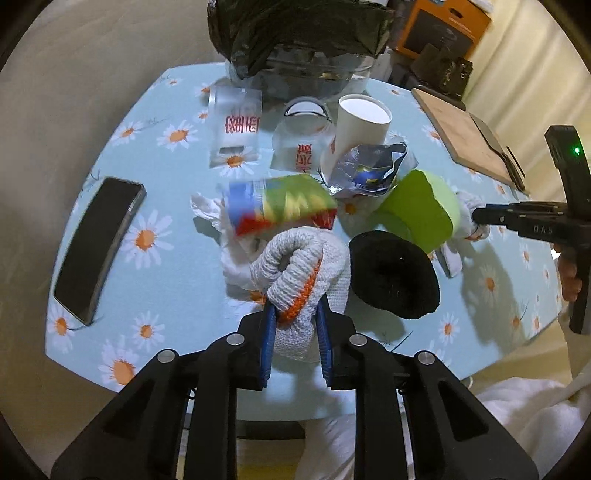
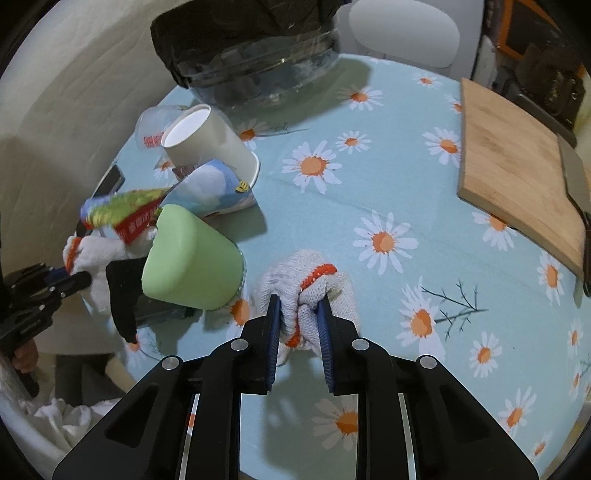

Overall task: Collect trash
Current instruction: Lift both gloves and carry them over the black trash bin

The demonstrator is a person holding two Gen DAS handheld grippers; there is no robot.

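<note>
A knit glove (image 1: 299,280) is pinched tight by the left hand-held gripper (image 1: 297,332), another glove (image 2: 306,295) by the right hand-held gripper (image 2: 299,325). Both are probably clamped for carrying to the bag-lined bin (image 1: 295,48) on the desk (image 1: 166,295).

We note a pale blue tablecloth (image 2: 369,177) printed with white daisies with orange centres. The knitted gloves (image 1: 303,266) (image 2: 310,291) are off-white with orange cuff trim. One cup (image 2: 192,266) is light green; another (image 2: 210,144) is white. We see a wrapper (image 1: 280,203) banded blue, green, yellow and red. The bin liner (image 1: 295,33) is black, as is the phone (image 1: 98,243). The board (image 2: 517,162) is tan wood. Gripper pads (image 2: 275,325) are blue.
</note>
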